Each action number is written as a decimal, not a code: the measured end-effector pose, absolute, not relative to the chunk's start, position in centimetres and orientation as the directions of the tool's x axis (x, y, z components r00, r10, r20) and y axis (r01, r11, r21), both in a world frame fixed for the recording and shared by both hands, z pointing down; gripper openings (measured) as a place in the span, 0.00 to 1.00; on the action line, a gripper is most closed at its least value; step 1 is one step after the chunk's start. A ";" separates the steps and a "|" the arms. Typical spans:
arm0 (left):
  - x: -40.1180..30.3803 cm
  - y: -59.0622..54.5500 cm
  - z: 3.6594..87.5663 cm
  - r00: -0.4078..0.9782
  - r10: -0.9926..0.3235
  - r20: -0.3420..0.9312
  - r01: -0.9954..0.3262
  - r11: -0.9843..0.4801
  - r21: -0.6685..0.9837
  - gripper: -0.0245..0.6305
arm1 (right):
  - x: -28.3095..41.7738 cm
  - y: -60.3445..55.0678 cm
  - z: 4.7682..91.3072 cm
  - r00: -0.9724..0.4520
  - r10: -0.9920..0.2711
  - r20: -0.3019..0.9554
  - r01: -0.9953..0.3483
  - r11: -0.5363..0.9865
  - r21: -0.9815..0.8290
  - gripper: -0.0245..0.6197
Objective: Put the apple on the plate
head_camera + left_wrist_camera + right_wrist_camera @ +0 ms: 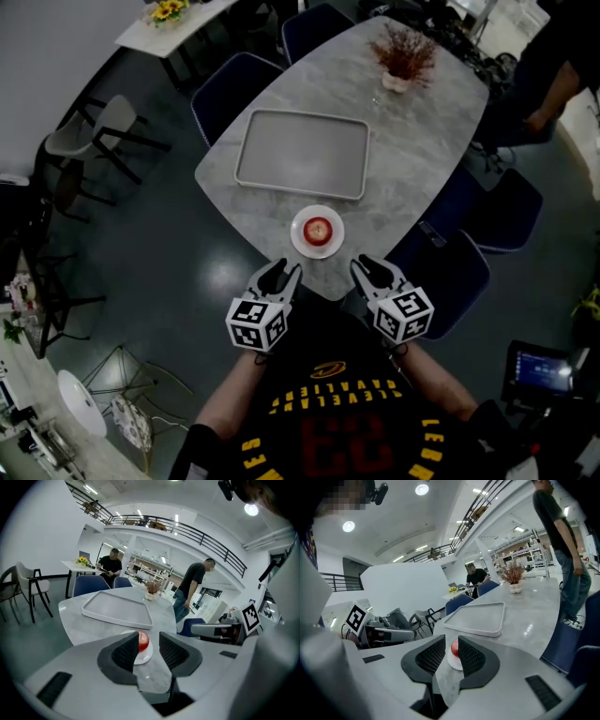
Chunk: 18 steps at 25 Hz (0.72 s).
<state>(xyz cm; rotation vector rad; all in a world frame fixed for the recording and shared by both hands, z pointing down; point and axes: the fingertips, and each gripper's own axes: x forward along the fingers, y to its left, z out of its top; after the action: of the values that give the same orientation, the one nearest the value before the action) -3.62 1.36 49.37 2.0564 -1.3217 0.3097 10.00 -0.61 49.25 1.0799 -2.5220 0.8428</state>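
- Apple (318,229): red, sits upright in the middle of the white plate (298,236), at the near rounded corner of the grey bench (412,159).
- Tray (302,155): grey, empty, beyond the plate toward the bench middle.
- Left gripper (281,272): off the near edge, jaws released and apart, nothing between them.
- Right gripper (372,268): beside it, likewise released, nothing held.

The person's black shirt (323,422) carries curved yellow lettering, seen upside down in the head view, that appears to read "CLEVELAND". Beside it on the same shirt stands a large red "23", also upside down.
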 end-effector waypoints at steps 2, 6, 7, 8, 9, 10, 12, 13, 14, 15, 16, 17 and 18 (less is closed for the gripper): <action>-4.0 0.6 51.1 0.445 -0.703 0.555 -0.883 -0.242 0.402 0.23 | 10.2 -1.5 50.6 -0.681 -0.559 0.473 -0.732 0.541 -0.414 0.16; -5.1 -0.9 54.5 0.429 -0.656 0.621 -0.898 -0.233 0.374 0.27 | 10.0 -3.3 53.6 -0.667 -0.530 0.523 -0.743 0.514 -0.428 0.17; -5.2 -1.2 55.2 0.433 -0.638 0.637 -0.898 -0.247 0.363 0.29 | 9.9 -3.7 54.1 -0.663 -0.523 0.536 -0.747 0.505 -0.432 0.17; -5.3 -1.6 55.8 0.440 -0.619 0.651 -0.897 -0.263 0.356 0.29 | 9.8 -4.1 54.7 -0.658 -0.517 0.547 -0.751 0.496 -0.436 0.17; -5.4 -2.1 56.5 0.447 -0.600 0.663 -0.894 -0.278 0.351 0.29 | 9.8 -4.7 55.3 -0.651 -0.513 0.559 -0.757 0.486 -0.437 0.17; -5.4 -2.7 57.2 0.455 -0.583 0.674 -0.891 -0.292 0.348 0.29 | 9.8 -5.3 55.9 -0.642 -0.511 0.572 -0.766 0.474 -0.435 0.17; -5.6 -3.6 58.8 0.464 -0.546 0.698 -0.886 -0.309 0.347 0.29 | 9.9 -6.1 57.4 -0.618 -0.505 0.602 -0.785 0.442 -0.435 0.17; -5.7 -3.8 59.7 0.467 -0.525 0.711 -0.884 -0.310 0.351 0.29 | 10.0 -6.2 58.2 -0.608 -0.497 0.619 -0.793 0.421 -0.440 0.17; -5.8 -3.8 60.6 0.471 -0.503 0.725 -0.881 -0.309 0.357 0.29 | 10.1 -6.3 59.1 -0.600 -0.486 0.636 -0.799 0.401 -0.448 0.17; -5.8 -3.9 61.5 0.475 -0.480 0.738 -0.879 -0.306 0.366 0.29 | 10.2 -6.3 59.9 -0.593 -0.473 0.651 -0.804 0.383 -0.454 0.17; -5.8 -4.1 62.4 0.479 -0.459 0.748 -0.876 -0.301 0.376 0.29 | 10.3 -6.6 60.8 -0.587 -0.461 0.665 -0.809 0.369 -0.458 0.17; -5.8 -4.4 63.1 0.483 -0.441 0.756 -0.874 -0.295 0.386 0.29 | 10.3 -6.9 61.6 -0.580 -0.451 0.678 -0.814 0.357 -0.459 0.17; -5.8 -4.8 63.7 0.488 -0.426 0.762 -0.871 -0.289 0.396 0.29 | 10.4 -7.3 62.4 -0.573 -0.442 0.690 -0.819 0.348 -0.457 0.17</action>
<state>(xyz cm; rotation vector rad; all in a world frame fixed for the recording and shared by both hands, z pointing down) -5.76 -4.77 63.75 1.9014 -1.0777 0.6750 10.41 -7.26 62.40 1.1004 -2.1662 1.1198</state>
